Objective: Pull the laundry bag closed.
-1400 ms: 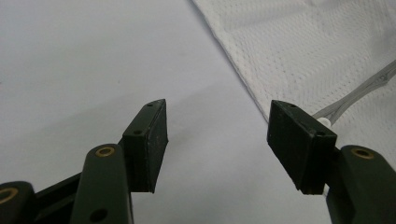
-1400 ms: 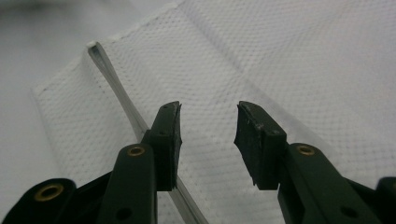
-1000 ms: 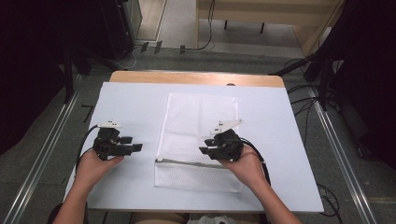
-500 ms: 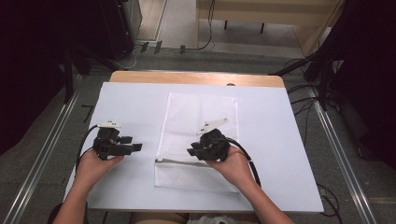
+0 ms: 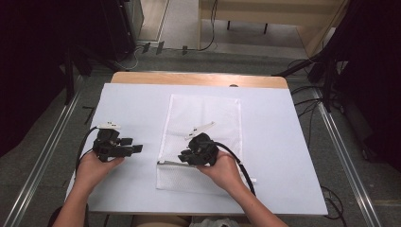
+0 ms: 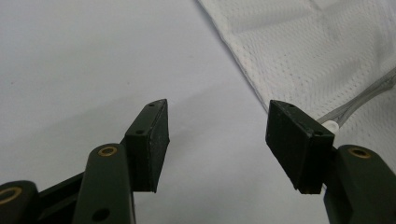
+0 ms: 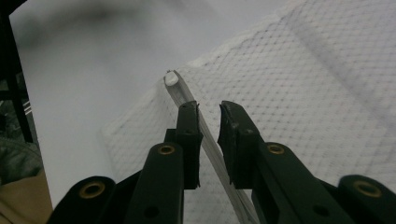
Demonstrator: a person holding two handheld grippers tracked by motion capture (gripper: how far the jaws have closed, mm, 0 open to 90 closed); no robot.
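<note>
Right gripper view looks straight down the right tool (image 7: 208, 109), whose jaws have just been closing and now stand a narrow gap apart with the grey zipper strip (image 7: 196, 116) of the white mesh bag (image 7: 308, 93) running between them. The strip's long axis lies nearly in line with the jaws, slanting from under the tool up and away to its pale end tab (image 7: 172, 77), which sits just beyond the jaw tips. I cannot tell whether the pads already press on the strip; a sliver of gap seems to remain on one side.

In the high view the right tool (image 5: 187, 155) sits over the near left part of the mesh bag (image 5: 208, 113), on the zipper line (image 5: 168, 163) that crosses the bag's near end, while the left tool (image 5: 137, 148) rests on the white worktop (image 5: 283, 142) just beside the bag's left edge. The left gripper view shows the left tool (image 6: 217, 128) wide open and holding nothing, with the bag's edge (image 6: 243, 70) and the zipper end (image 6: 332, 125) just beyond its right jaw.

The right tool is the nearer to the zipper; the tab lies ahead of it, so a pull would probably run along the strip's length.
</note>
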